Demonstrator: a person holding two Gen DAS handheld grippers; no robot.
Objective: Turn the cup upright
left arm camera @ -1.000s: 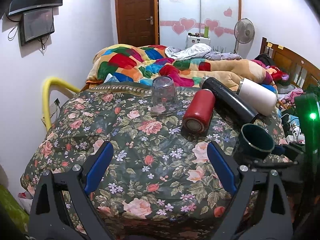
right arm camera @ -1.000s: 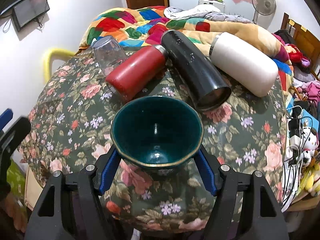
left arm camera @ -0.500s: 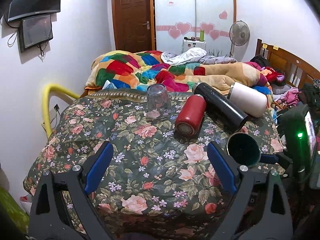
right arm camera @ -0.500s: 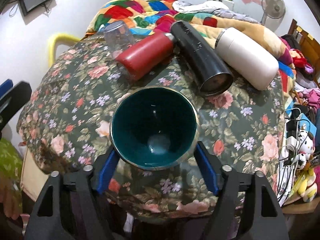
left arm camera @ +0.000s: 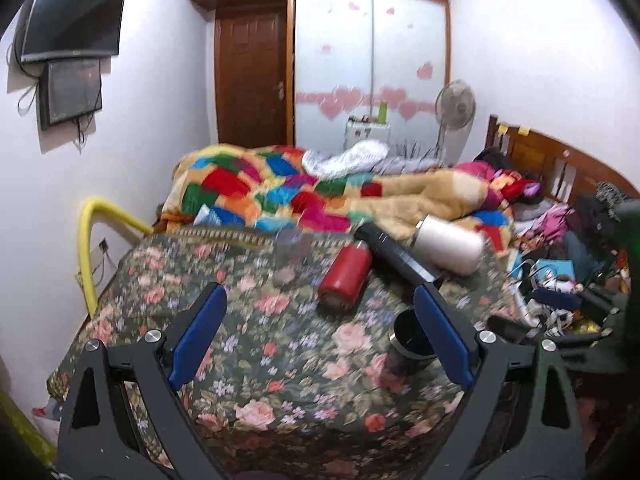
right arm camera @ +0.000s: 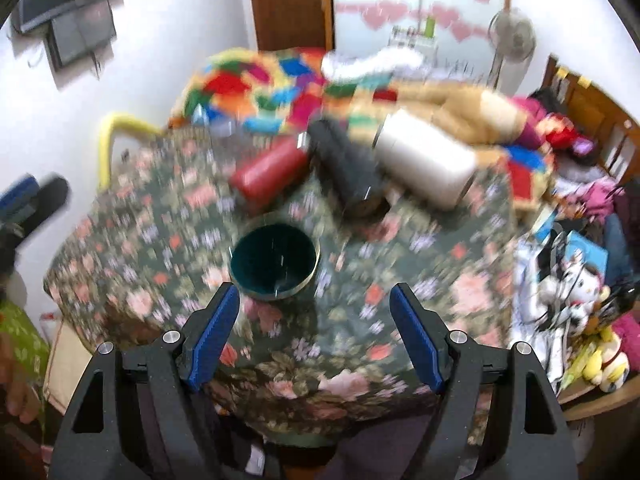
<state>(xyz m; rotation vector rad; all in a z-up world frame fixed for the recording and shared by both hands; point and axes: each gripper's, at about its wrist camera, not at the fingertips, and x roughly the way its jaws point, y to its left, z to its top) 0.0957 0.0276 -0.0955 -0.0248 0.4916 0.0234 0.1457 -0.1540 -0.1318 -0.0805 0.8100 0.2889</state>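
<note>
A dark green cup [right arm camera: 274, 266] with a gold rim stands upright on the floral tablecloth [right arm camera: 400, 280], mouth up. My right gripper [right arm camera: 314, 320] is open and empty, drawn back just short of the cup, which stands free of its jaws. The cup also shows in the left wrist view [left arm camera: 408, 344], partly behind my right-hand finger. My left gripper [left arm camera: 320, 332] is open and empty above the near part of the table.
A red bottle [left arm camera: 346, 276], a black flask [left arm camera: 394, 254] and a white flask [left arm camera: 450, 244] lie on their sides at the back. A clear glass [left arm camera: 292, 246] stands upside down at the back left. A bed with a patchwork quilt [left arm camera: 280, 188] lies beyond.
My right gripper has opened, let go of the green cup and pulled back; the cup now stands upright on the table. My left gripper has drawn back and up.
</note>
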